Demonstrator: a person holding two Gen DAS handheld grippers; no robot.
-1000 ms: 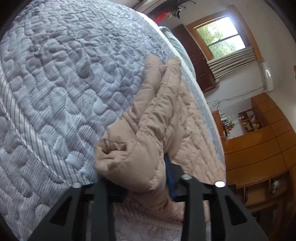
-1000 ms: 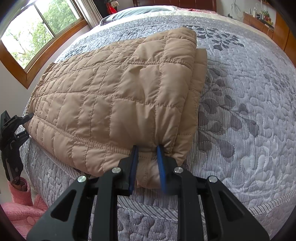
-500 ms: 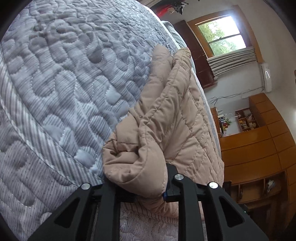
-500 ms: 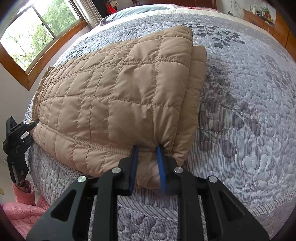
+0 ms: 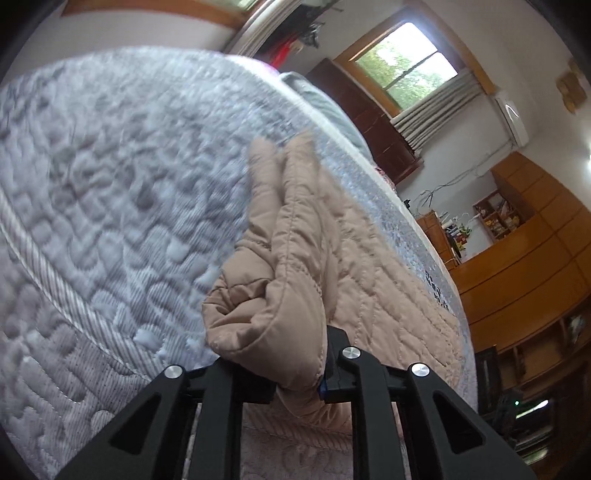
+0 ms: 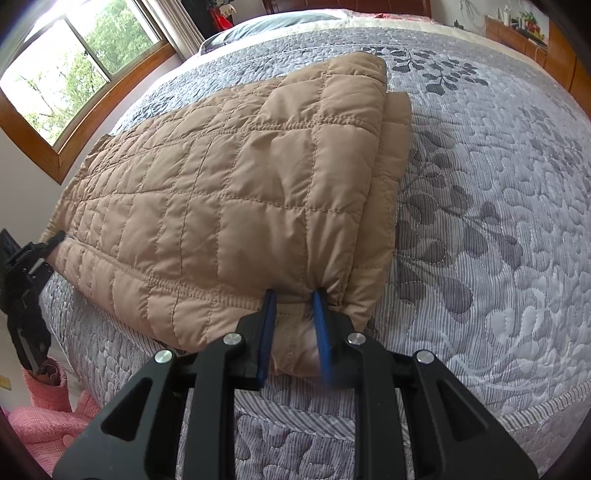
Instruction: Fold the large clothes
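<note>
A tan quilted jacket lies folded on the grey quilted bed, its near edge at the bed's front edge. My right gripper is shut on the jacket's near right corner, blue pads pinching the fabric. In the left wrist view the jacket bulges between the fingers of my left gripper, which is shut on its other near corner. The left gripper also shows in the right wrist view at the jacket's left end.
A pink cloth lies on the floor by the bed's left corner. A window is on the left wall. Pillows lie at the bed's head. Wooden cabinets stand beyond the bed.
Both grippers keep hold of the jacket. The left gripper has shifted and tilted, so more of the room shows. In the right view the jacket sits slightly further onto the bed.
</note>
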